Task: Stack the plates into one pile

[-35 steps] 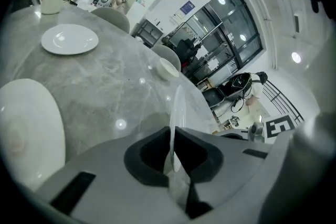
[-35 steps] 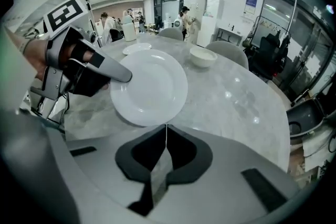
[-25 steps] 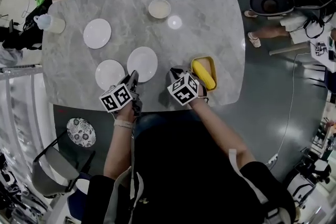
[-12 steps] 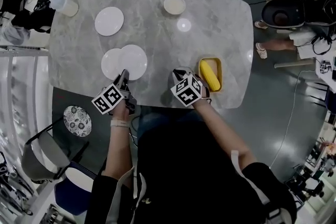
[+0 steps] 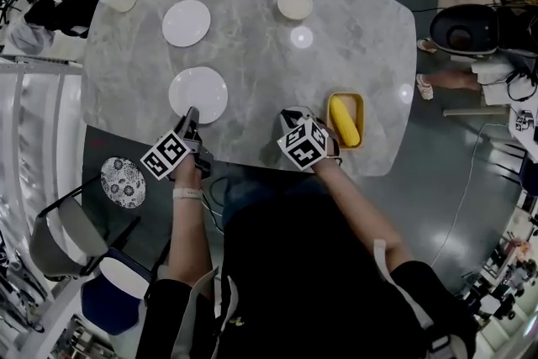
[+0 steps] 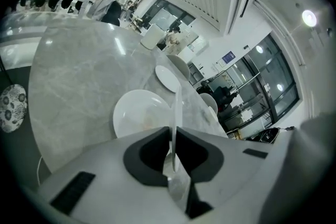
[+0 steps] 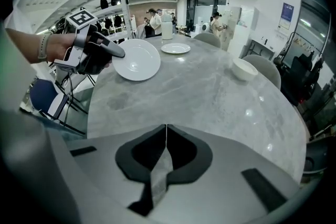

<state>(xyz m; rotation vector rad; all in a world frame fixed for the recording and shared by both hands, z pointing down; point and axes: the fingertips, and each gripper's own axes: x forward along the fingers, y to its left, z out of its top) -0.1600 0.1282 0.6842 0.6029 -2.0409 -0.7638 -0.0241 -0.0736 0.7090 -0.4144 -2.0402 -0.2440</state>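
Plate (image 5: 200, 92) rim pinched by left gripper (image 5: 191, 113) near table (image 5: 353, 55) edge; right gripper (image 5: 291, 113) pressed shut.

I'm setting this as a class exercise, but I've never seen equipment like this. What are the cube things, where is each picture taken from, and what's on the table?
No robot here: a person holds a tool with two jaws in each hand; the marker cubes belong to the tools. One camera on the person's head looks down; one rides on each tool. On the grey marble table lie a round white plate, a small cream bowl and a yellow rectangular dish. The left gripper has its jaws shut on the rim of a second white plate, held over a third white plate. The right gripper has its jaws together, empty.
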